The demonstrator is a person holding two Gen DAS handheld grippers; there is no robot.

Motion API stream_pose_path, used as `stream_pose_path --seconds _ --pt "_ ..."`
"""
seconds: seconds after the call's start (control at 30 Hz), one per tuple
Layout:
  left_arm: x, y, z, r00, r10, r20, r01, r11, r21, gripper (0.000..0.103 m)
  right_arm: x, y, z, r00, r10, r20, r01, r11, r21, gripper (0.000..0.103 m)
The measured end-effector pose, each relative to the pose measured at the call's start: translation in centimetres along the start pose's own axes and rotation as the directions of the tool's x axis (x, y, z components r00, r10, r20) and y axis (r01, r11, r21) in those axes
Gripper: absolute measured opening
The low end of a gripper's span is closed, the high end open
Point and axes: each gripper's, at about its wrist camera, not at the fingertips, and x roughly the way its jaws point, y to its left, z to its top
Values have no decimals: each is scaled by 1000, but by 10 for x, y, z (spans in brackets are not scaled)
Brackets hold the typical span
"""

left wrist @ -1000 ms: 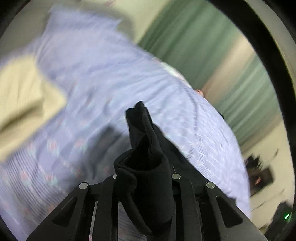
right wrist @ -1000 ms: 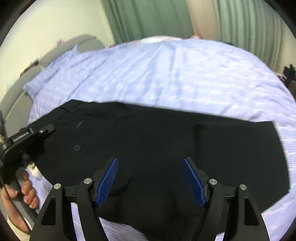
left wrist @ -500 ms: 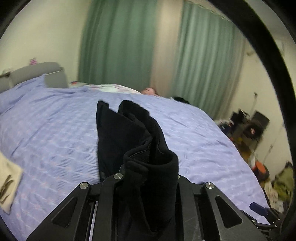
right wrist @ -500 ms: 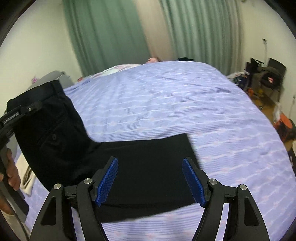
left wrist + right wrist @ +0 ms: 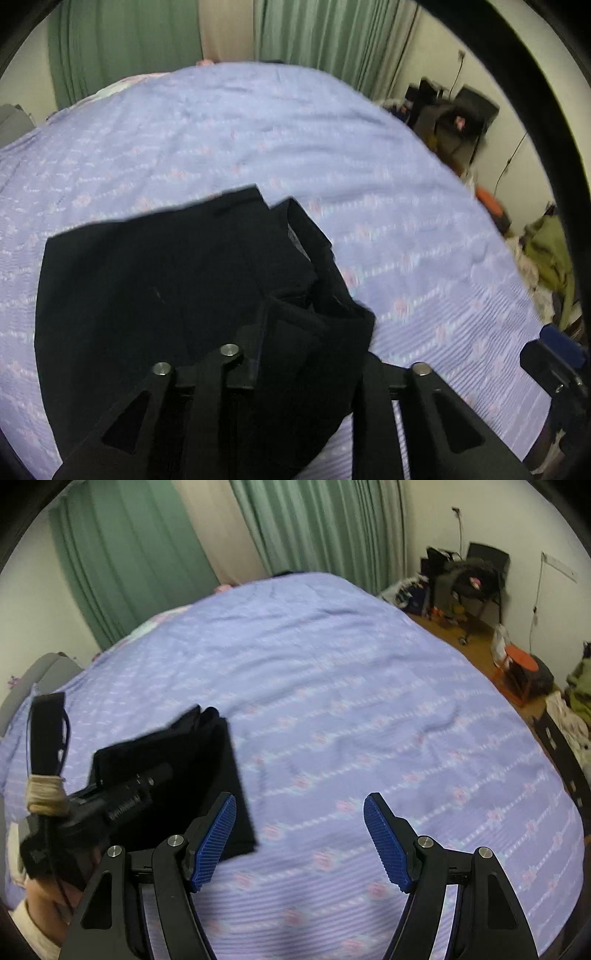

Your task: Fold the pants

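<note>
The left gripper [image 5: 306, 354] has just been easing its fingers apart, black pants [image 5: 166, 295] bunched between them; the right gripper [image 5: 299, 838] gapes empty; the folded pants lie on the lilac bed [image 5: 351, 709], at nine o'clock of the right fingers.

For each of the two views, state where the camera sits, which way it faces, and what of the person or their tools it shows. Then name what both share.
Left wrist: on the left gripper, looking down along black pants bunched between its fingers.
Right wrist: on the right gripper, jaws open over the bedspread; the left tool and a hand show.
Shared: pants, bedspread, green curtains.
</note>
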Motion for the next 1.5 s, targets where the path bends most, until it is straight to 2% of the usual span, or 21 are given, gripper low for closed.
stream_pose_path --seconds 0.03,0.1,0.17,0.23,0.27,0.37,0.43,0.47,0.57,0.73,0.93,0.97,1.0,1.03,1.13,1.2,1.27,1.37,1.43,1.5 --pt "-3 -7 1 1000 -11 -2 11 1000 -3 55 1 -6 -1 1000 1 -10 -1 1000 3 74" --pt "-23 -16 3 999 -41 34 41 999 -10 76 1 -14 -3 1000 1 -16 -1 1000 3 74" --pt "-53 -11 -1 994 -46 94 49 999 -22 81 0 -18 -2 1000 8 -12 -8 1000 2 74" --pt "-81 -1 -6 987 -46 151 53 998 -42 91 -1 -18 1 999 37 -7 -37 999 2 74" --pt "-92 10 -9 985 -13 172 22 998 -51 92 -1 -16 3 997 72 -4 -72 997 2 74" --pt "-99 40 -26 976 138 167 -129 989 -66 92 14 2 14 982 187 -15 -188 982 -25 74" --pt "-94 75 -43 965 237 113 -227 969 -95 91 32 18 20 965 261 -32 -262 964 -45 74" --pt "-91 91 -50 962 262 82 -252 961 -117 91 42 26 21 961 272 -50 -274 960 -55 73" --pt "-84 131 -73 948 318 13 -309 928 -208 91 75 55 22 945 308 -107 -319 942 -107 65" --pt "-76 179 -107 945 316 -81 -325 895 -307 90 123 87 18 928 320 -190 -347 928 -138 56" --pt "-56 174 -120 951 284 -119 -308 889 -338 90 155 97 10 926 270 -265 -312 941 -133 56" --pt "-54 172 -120 952 281 -120 -305 888 -345 90 156 97 8 924 268 -273 -311 942 -129 55" --pt "-54 171 -119 953 276 -122 -301 887 -350 90 155 97 7 922 266 -280 -310 943 -124 47" --pt "-54 169 -119 954 274 -120 -299 887 -351 90 149 97 8 918 278 -281 -321 939 -120 45" --pt "-53 164 -114 956 269 -120 -294 888 -353 89 120 98 13 925 313 -215 -345 930 -130 37" --pt "-58 166 -111 957 266 -117 -291 889 -353 89 107 101 17 914 359 -190 -385 915 -122 35" --pt "-63 184 -119 958 261 -117 -286 890 -356 89 106 107 20 902 389 -190 -415 901 -125 32" --pt "-64 183 -115 956 267 -119 -292 888 -356 89 122 112 23 918 333 -214 -364 923 -123 5" --pt "-64 179 -112 957 267 -114 -290 891 -350 89 117 105 28 930 308 -198 -333 938 -102 4" --pt "-62 176 -109 960 259 -110 -281 898 -338 90 97 93 32 949 289 -122 -304 945 -123 4"
